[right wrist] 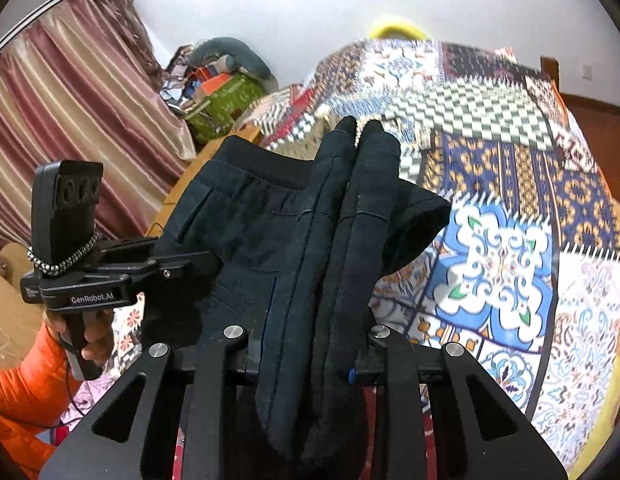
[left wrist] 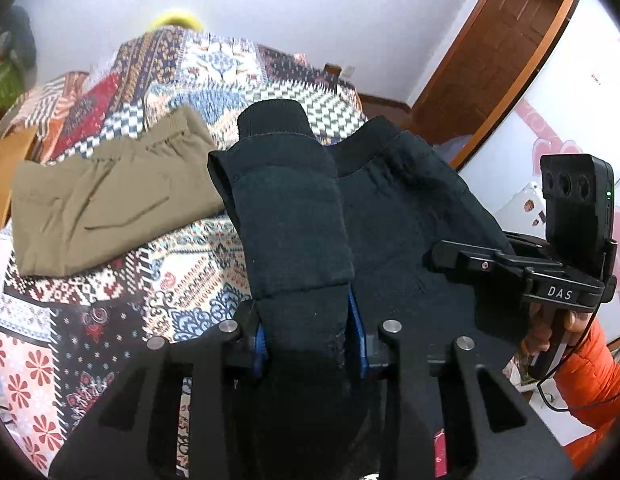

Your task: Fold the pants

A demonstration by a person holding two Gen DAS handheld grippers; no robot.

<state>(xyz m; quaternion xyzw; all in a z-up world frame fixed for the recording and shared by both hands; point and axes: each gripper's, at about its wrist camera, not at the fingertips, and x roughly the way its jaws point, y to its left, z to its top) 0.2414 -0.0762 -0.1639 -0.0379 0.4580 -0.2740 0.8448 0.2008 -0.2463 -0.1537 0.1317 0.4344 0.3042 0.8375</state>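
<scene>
Dark navy pants [left wrist: 394, 216] hang bunched over the patterned table, held between both grippers. My left gripper [left wrist: 310, 336] is shut on one pant leg end, whose ribbed cuff [left wrist: 272, 118] flops forward over the jaws. My right gripper [right wrist: 310, 352] is shut on a thick fold of the same pants [right wrist: 246, 224], with the cloth draped over and hiding its fingertips. The waistband shows in both views. Each gripper also shows in the other's view: the right one [left wrist: 462, 258] and the left one [right wrist: 182, 262].
Folded khaki pants [left wrist: 106, 200] lie on the patchwork tablecloth [right wrist: 506, 248] to the left. A yellow object [left wrist: 176, 20] sits at the table's far edge. Curtains [right wrist: 70, 120], clutter with a green box [right wrist: 226, 100], a wooden door [left wrist: 490, 60] and a white appliance surround the table.
</scene>
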